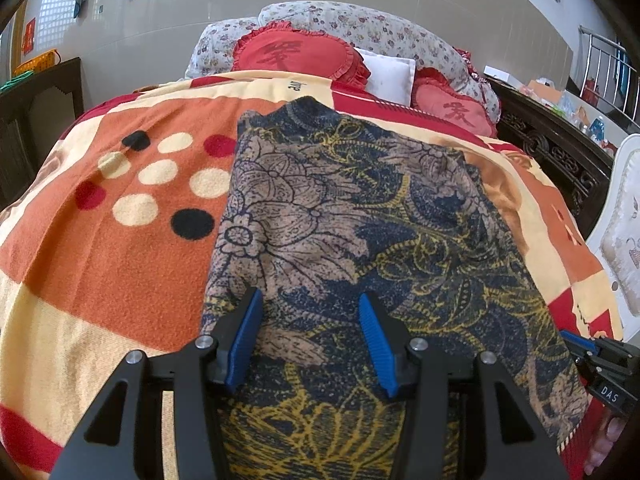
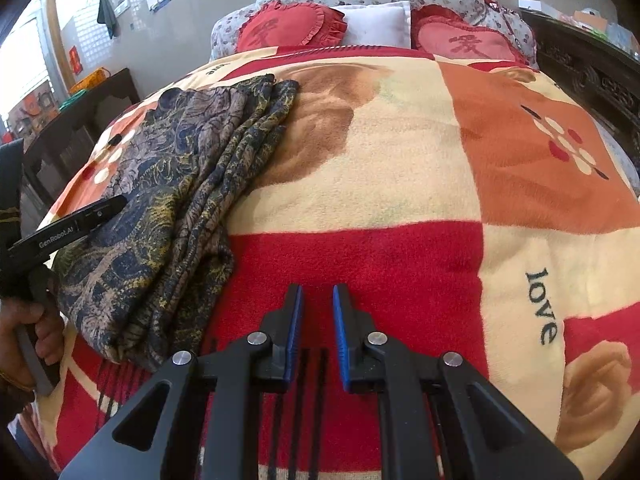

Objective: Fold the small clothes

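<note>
A folded garment (image 1: 360, 216) in navy, tan and yellow flower print lies flat on the patterned blanket (image 1: 120, 248). My left gripper (image 1: 310, 298) hovers over its near end, jaws wide apart, with cloth below them but none pinched. In the right wrist view the garment (image 2: 168, 208) lies at the left with its stacked fold edges showing. The left gripper (image 2: 76, 224), held by a hand (image 2: 40, 332), rests over it. My right gripper (image 2: 317, 292) is beside the garment over the red part of the blanket (image 2: 400, 264), its blue pads a narrow gap apart with nothing between them.
Two red heart cushions (image 2: 288, 26) and a white pillow (image 2: 380, 22) lie at the bed's far end against a flowered bolster (image 1: 360, 24). Dark carved wooden furniture (image 1: 552, 148) runs along the right side, with a white chair (image 1: 624, 216) beside it. A dark cabinet (image 1: 44, 96) stands left.
</note>
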A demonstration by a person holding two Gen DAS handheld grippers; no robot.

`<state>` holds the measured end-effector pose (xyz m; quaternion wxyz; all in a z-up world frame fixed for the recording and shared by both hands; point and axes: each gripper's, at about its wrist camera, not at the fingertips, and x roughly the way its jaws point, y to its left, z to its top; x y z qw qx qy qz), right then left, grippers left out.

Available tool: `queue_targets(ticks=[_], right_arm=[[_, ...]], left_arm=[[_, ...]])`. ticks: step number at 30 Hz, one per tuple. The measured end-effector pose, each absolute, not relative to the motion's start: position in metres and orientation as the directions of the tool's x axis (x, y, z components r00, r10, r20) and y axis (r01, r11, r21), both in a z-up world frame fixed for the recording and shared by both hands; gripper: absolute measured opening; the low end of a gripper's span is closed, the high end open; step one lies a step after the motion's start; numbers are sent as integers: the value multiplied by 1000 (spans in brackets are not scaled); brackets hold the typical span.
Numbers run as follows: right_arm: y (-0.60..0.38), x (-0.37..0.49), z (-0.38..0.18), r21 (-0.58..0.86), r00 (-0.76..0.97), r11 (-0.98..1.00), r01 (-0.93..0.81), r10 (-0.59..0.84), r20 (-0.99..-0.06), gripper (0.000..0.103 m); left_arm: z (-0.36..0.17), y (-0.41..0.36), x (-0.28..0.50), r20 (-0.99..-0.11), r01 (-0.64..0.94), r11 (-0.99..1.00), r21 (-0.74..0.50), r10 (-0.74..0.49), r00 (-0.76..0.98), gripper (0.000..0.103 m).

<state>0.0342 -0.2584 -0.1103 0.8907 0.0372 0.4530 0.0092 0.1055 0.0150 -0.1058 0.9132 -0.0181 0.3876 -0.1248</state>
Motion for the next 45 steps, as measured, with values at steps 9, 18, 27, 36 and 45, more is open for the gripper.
queue_targets(ticks=[9,18,27,36,45], right_arm=[[-257,38,-110,60,569,998,19,39,-821,29],[-236,41,-106,35,527,999,-34,48,-848,61],[-191,23,-53,154,639,972,-177,233,-733,26],[-190,33,-106,201,516,967,-156,253,-819,13],[-190,34,-105,204,518,964,-171,264,-814,13]], left_arm=[[-105,9,104,-706,218,969,-118,-237,668,55],[-89,17,91,-707,274,953,-133,-284,648,58],[-84,34,38,-695,326,922,-207,-373,615,71],[-98,1,34,-711,390,918,-66,-318,628,103],[-103,-5,41,-724,379,925,-36,-285,627,103]])
